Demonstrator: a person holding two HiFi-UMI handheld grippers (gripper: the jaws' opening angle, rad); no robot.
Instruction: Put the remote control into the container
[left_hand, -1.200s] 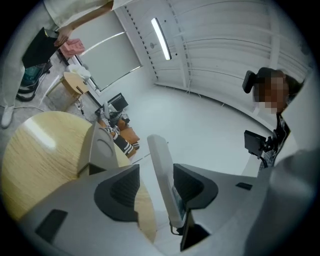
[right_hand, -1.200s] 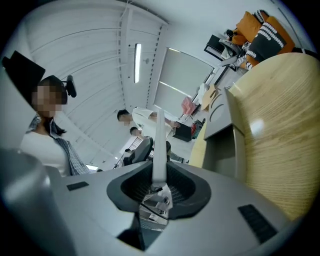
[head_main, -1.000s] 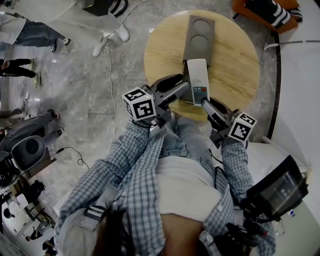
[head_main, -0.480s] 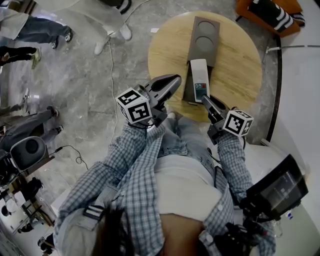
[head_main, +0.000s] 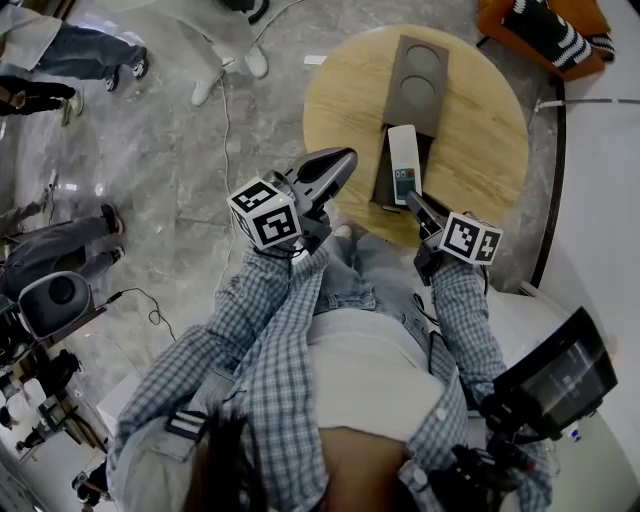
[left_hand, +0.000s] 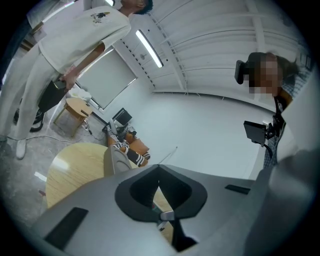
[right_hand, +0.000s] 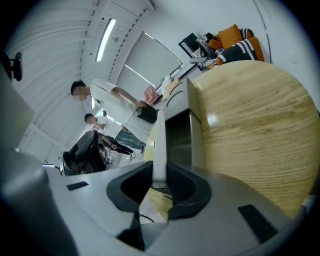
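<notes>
The white remote control (head_main: 403, 158) has coloured buttons at its near end. My right gripper (head_main: 414, 201) is shut on that end and holds the remote over the near part of the long grey container (head_main: 416, 88), which lies on the round wooden table (head_main: 480, 120). In the right gripper view the remote (right_hand: 159, 145) stands edge-on between the pads of the right gripper (right_hand: 159, 176), with the container (right_hand: 178, 134) just beyond. My left gripper (head_main: 345, 158) hangs shut and empty at the table's left edge, apart from the remote. The left gripper (left_hand: 159, 172) shows its jaws touching.
An orange chair with a striped cushion (head_main: 545, 25) stands behind the table at the right. People (head_main: 60, 55) stand on the marble floor to the left, and a white cable (head_main: 222, 120) runs across it. A white wall panel (head_main: 600, 150) borders the right side.
My left gripper let go of the remote, drew back to the left and shut. The right gripper carried the remote a little farther over the container.
</notes>
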